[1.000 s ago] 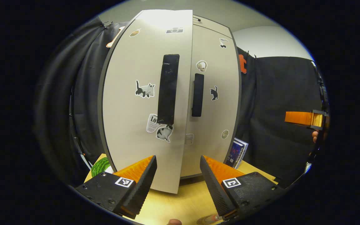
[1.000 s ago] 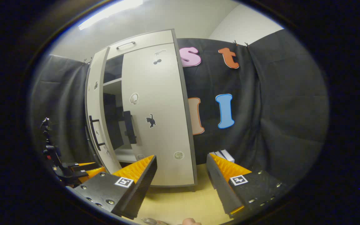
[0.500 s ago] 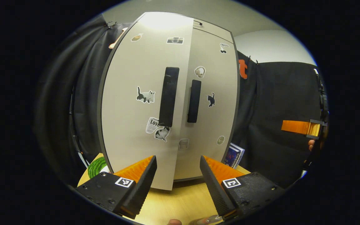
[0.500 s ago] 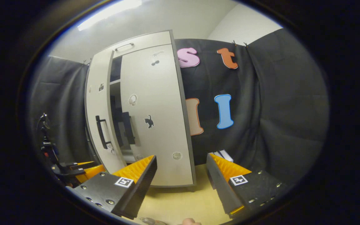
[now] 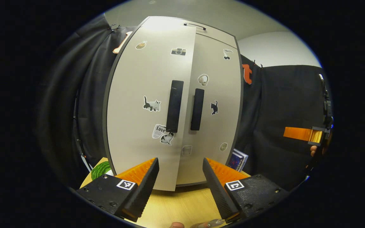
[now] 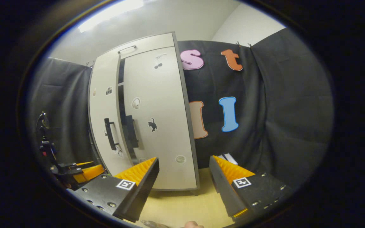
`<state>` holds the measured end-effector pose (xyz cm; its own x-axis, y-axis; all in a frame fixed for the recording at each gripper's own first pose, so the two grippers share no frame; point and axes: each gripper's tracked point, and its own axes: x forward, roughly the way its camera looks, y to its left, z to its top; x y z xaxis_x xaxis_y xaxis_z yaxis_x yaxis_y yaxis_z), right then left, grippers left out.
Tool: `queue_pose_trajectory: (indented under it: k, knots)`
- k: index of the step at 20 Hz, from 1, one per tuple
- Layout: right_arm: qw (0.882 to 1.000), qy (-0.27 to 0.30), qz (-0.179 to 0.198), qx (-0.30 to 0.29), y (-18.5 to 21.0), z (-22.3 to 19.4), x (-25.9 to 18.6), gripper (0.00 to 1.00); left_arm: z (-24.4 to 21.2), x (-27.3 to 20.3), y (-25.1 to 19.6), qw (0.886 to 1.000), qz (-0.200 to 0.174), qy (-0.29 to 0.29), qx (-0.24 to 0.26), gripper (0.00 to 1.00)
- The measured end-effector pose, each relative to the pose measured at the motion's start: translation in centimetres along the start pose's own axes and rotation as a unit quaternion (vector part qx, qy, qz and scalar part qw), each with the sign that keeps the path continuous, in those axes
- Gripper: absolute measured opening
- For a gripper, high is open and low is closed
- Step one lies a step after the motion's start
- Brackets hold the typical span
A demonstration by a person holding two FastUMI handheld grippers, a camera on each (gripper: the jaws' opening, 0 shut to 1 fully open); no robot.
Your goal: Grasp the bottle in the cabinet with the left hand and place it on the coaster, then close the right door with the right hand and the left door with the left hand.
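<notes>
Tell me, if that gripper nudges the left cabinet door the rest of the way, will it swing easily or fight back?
The left door is a thin flat panel standing slightly ajar, so it probably swings lightly on its hinges. It looks rigid, so a push from the left gripper should move it whole, without flexing. Its smooth face may let fingers slide; the handle offers surer contact.

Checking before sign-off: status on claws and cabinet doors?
Left claw open, empty, facing left door. Right claw open, empty. Right door shut; left door ajar, dark gap showing. Nothing blocking the door.
</notes>
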<state>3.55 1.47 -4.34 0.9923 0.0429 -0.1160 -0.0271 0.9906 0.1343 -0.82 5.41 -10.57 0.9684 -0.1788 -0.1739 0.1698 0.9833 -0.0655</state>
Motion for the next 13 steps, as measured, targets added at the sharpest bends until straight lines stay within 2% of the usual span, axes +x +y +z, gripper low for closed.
queue_pose_trajectory:
  k: [5,6,7,8,13]
  knots:
    - [1.0,-0.005,0.009,-0.001,0.3,0.4,0.2,0.93,0.7,-0.2,-0.1,1.0,0.004,-0.009,0.003,0.88]
    - [1.0,-0.005,0.011,0.0,0.4,0.5,0.3,0.93,0.8,-0.2,-0.1,1.0,0.006,-0.01,0.004,0.93]
    - [1.0,-0.005,0.012,-0.001,0.4,0.4,0.2,0.93,0.9,-0.3,-0.1,1.0,0.006,-0.011,0.004,0.93]
    - [1.0,-0.006,0.012,-0.001,0.4,0.4,0.3,0.93,1.0,-0.3,-0.1,1.0,0.007,-0.012,0.004,0.88]
    - [1.0,-0.007,0.013,-0.002,-0.1,0.3,0.2,0.96,1.4,-0.1,-0.9,1.0,0.004,-0.015,0.005,0.88]
